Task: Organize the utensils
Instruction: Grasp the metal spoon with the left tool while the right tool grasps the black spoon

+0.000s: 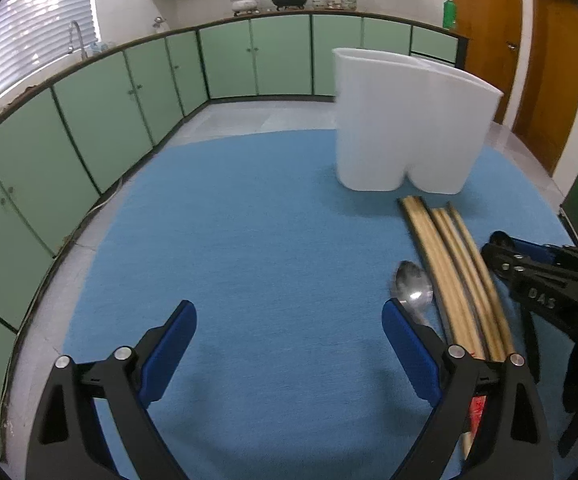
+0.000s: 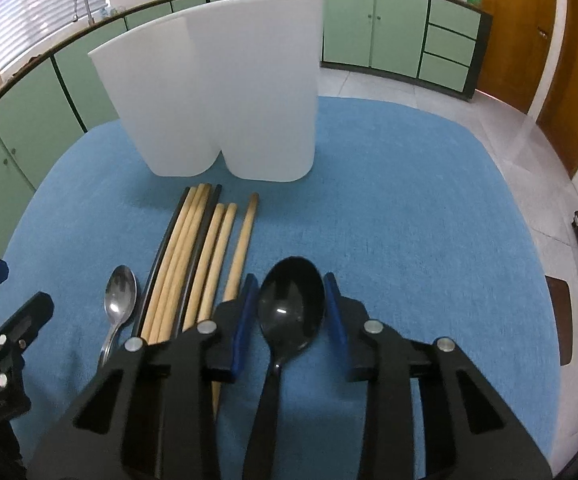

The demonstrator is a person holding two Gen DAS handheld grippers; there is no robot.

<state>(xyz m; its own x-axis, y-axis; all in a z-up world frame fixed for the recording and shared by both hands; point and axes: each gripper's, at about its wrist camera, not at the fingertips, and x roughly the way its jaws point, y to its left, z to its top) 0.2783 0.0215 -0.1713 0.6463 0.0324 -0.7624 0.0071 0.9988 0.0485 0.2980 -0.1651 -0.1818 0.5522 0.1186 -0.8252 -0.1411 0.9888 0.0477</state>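
Left gripper (image 1: 289, 344): jaws spread wide, holding nothing, over bare blue cloth (image 1: 249, 220) with open room ahead and to its left; a steel spoon (image 1: 413, 286) lies just beside its right pad. Right gripper (image 2: 291, 312): jaws partly open either side of a black spoon (image 2: 291, 304); whether the pads touch it cannot be told. Chopsticks (image 2: 197, 256) lie bundled between the spoons, tips near the upright white two-compartment holder (image 2: 225, 92); their near ends are hidden behind the gripper bodies.
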